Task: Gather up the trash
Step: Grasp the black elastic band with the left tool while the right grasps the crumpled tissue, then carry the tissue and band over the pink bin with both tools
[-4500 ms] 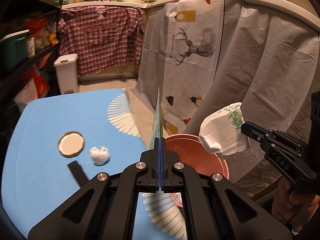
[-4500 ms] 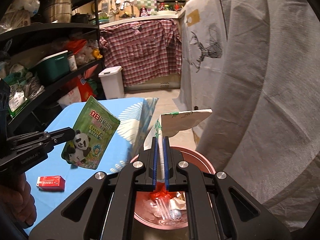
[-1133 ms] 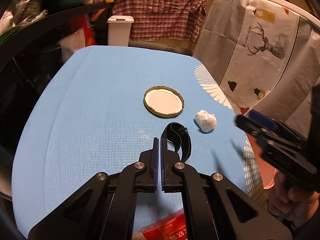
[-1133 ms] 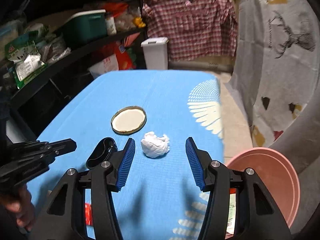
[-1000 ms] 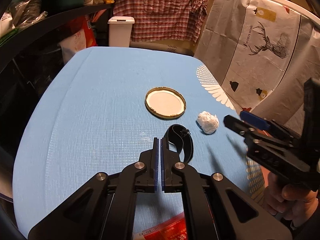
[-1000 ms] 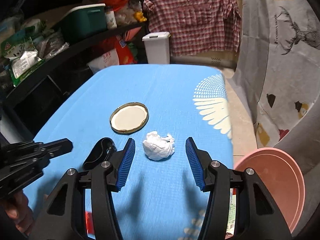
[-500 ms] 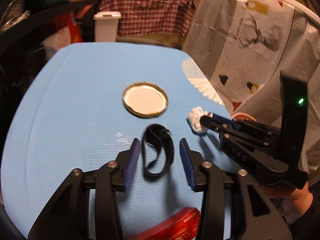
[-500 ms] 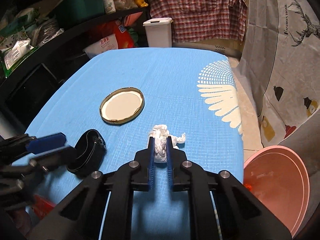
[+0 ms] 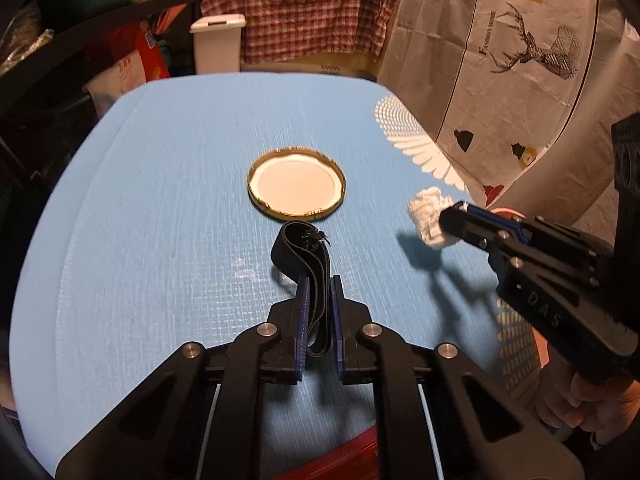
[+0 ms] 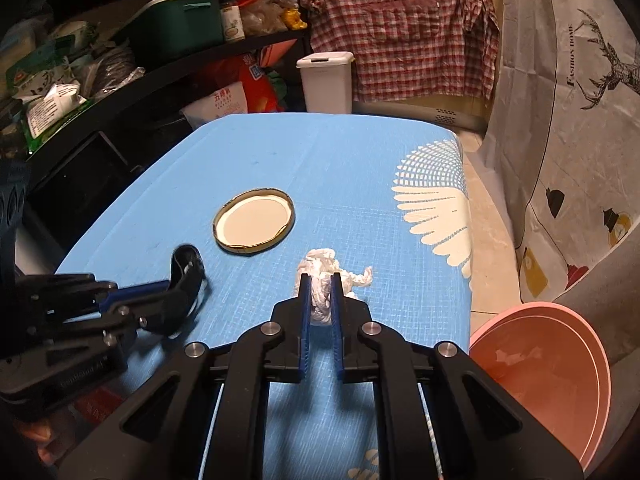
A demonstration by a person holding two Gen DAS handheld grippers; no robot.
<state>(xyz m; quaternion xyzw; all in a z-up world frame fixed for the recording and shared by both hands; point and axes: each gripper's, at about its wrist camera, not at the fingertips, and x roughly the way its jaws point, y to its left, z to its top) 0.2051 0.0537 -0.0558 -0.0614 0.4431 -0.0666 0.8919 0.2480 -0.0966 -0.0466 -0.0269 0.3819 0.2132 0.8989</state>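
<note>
A blue table (image 9: 168, 168) is bearing everything, with a pink basin (image 10: 552, 364) sitting low past its right edge. A gold jar lid (image 9: 296, 186) is lying flat, rim up. The left gripper (image 9: 318, 284) is pinching a black strap loop (image 9: 304, 248), its long axis running straight ahead toward the lid. The right gripper (image 10: 320, 282) is squeezing 1 crumpled white tissue (image 10: 324, 270) just right of the strap.
</note>
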